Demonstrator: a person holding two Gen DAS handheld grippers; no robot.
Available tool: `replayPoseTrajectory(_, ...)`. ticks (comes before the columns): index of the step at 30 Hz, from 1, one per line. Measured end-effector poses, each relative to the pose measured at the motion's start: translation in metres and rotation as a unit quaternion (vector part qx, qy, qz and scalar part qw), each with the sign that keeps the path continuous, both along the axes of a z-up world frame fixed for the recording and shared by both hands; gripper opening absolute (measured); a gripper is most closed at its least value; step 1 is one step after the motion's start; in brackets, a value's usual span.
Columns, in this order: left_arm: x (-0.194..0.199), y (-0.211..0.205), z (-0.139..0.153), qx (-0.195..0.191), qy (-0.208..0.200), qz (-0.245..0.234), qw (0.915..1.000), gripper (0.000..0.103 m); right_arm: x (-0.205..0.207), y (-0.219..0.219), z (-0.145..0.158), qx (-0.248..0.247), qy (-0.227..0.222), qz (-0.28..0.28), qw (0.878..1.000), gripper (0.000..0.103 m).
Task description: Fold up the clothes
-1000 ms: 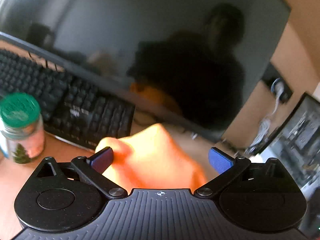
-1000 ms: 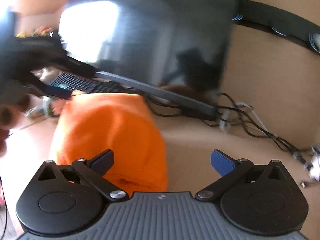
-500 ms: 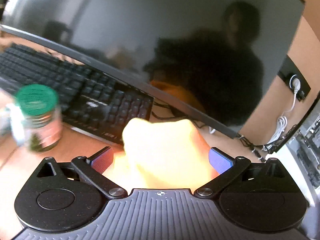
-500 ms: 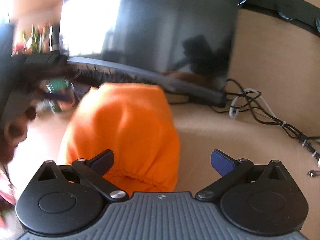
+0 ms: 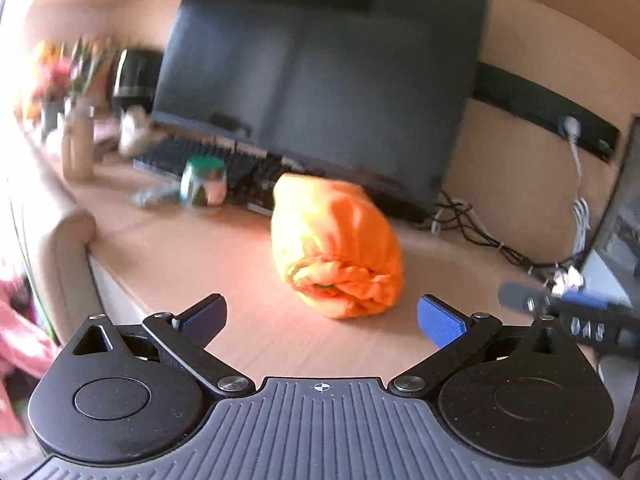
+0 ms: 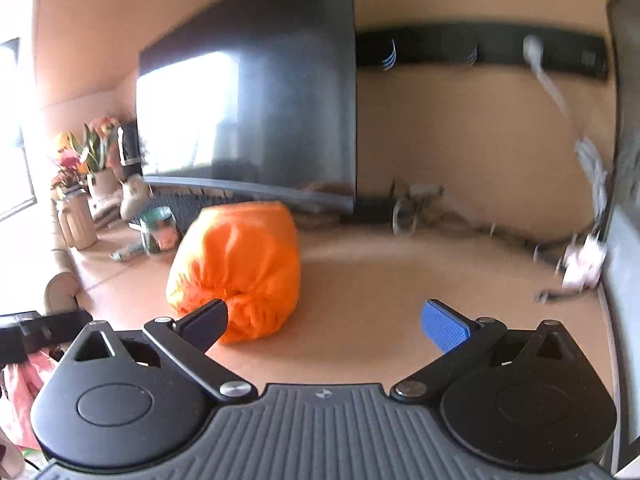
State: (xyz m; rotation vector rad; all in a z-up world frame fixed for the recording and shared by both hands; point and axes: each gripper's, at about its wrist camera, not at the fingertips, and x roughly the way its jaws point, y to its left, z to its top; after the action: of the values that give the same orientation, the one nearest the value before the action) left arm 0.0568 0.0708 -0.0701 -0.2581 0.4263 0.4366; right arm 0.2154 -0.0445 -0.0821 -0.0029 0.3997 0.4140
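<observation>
Both tongs, the left tongs (image 5: 322, 316) and the right tongs (image 6: 324, 318), stood wide open and held nothing. The orange garment (image 5: 336, 248) lay rolled near the middle of the bench (image 5: 192, 256), apart from them, probably released because the folding looked finished.

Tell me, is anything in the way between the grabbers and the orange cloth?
No. Only bare desk lies between the open left gripper and the cloth. The open right gripper is clear too.
</observation>
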Motion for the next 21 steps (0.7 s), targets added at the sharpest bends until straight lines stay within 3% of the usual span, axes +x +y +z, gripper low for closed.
replayPoseTrajectory(5, -0.015, -0.025, 0.017, 0.065, -0.013, 0.05, 0.9966, 0.103, -0.016, -0.001, 0.015, 0.01, -0.035, 0.033, 0.999, 0.103)
replayPoseTrajectory(12, -0.023, -0.031, 0.021, 0.068, -0.001, 0.058, 0.996, 0.103, -0.021, 0.003, 0.008, 0.03, -0.006, 0.067, 0.997, 0.103)
replayPoseTrajectory(21, -0.022, -0.025, 0.02, 0.047, 0.005, 0.059, 0.9971, 0.103, -0.022, -0.002, 0.005, 0.037, 0.003, 0.052, 0.998, 0.103)
